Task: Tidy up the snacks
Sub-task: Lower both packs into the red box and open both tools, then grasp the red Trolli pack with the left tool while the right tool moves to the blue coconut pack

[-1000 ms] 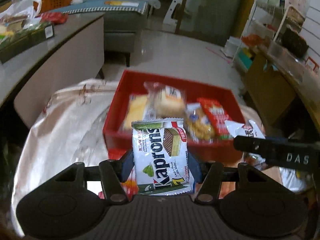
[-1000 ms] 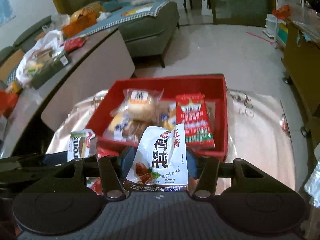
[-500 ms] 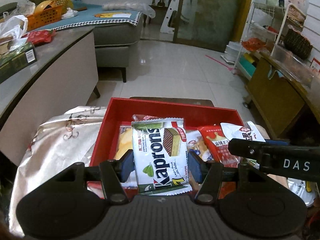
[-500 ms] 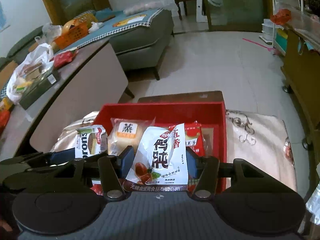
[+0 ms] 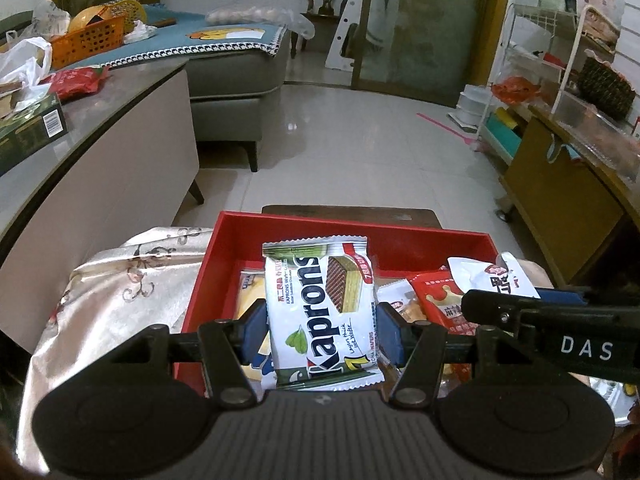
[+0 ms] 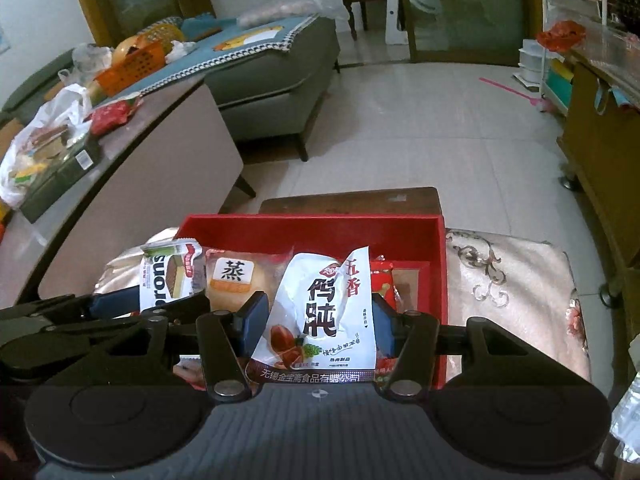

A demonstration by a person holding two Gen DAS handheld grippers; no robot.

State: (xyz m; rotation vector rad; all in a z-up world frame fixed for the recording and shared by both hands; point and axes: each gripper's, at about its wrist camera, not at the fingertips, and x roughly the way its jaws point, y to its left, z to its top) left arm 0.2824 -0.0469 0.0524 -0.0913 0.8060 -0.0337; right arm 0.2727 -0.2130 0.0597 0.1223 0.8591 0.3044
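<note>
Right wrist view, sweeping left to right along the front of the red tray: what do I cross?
Kaprons wafer pack → steamed cake packet → white gizzard pouch in the right claw → red tray wall → embroidered cloth.

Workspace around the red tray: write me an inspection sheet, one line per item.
Surface: cream embroidered cloth under the red rectangular tray.
Job's things: white-and-green Kaprons wafer packet and white Chinese-lettered snack pouch, both held over the tray; clear-wrapped bun and red snack packet lie inside.
Clutter: orange plastic basket and white plastic bag on the grey side counter.
Grippers: left gripper jaws clamp the wafer packet; right gripper jaws clamp the pouch.
Cables: nothing seen.
Surroundings: grey sofa, tiled floor.
</note>
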